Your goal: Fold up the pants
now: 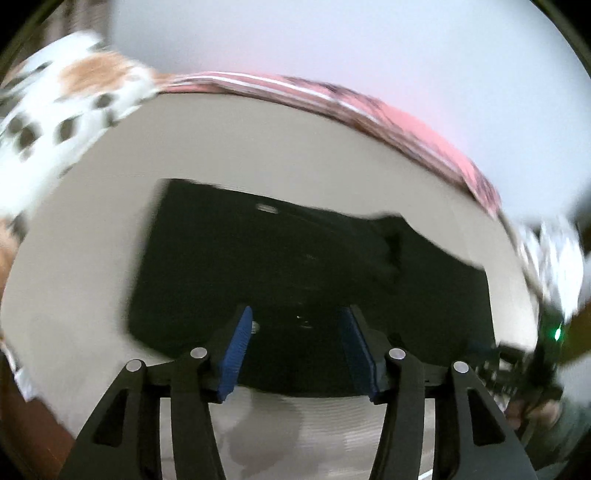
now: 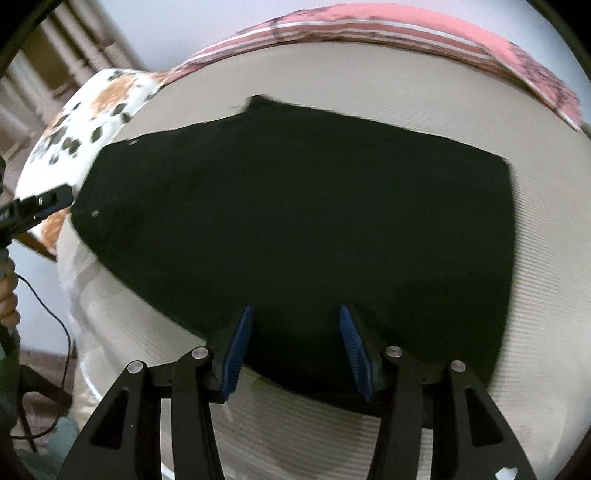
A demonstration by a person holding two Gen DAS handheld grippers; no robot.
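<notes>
The left claw [image 1: 297, 325] is hovering with its blue pads [image 1: 236, 354] spread apart and nothing between them; the right claw [image 2: 295, 323] is likewise standing apart and gripping nothing. Directly ahead of and below both claws, the black pants [image 2: 295, 221] are lying flat on the bed [image 2: 546, 258], already gathered into a compact dark block whose near edge is passing under the fingertips of each claw. In the left wrist view, an uneven upper layer is showing ahead and to the right of the left claw, suggesting one fold is already made. Judged from this, the step in hand is positioning for a further fold: each claw needs to descend onto the near edge, close on all layers together, then lift and carry the edge forward. Beyond the pants, a spotted pillow [image 2: 85, 122] is lying ahead-left and a pink striped cloth [image 2: 369, 26] is running along the far edge. No containers are visible.
</notes>
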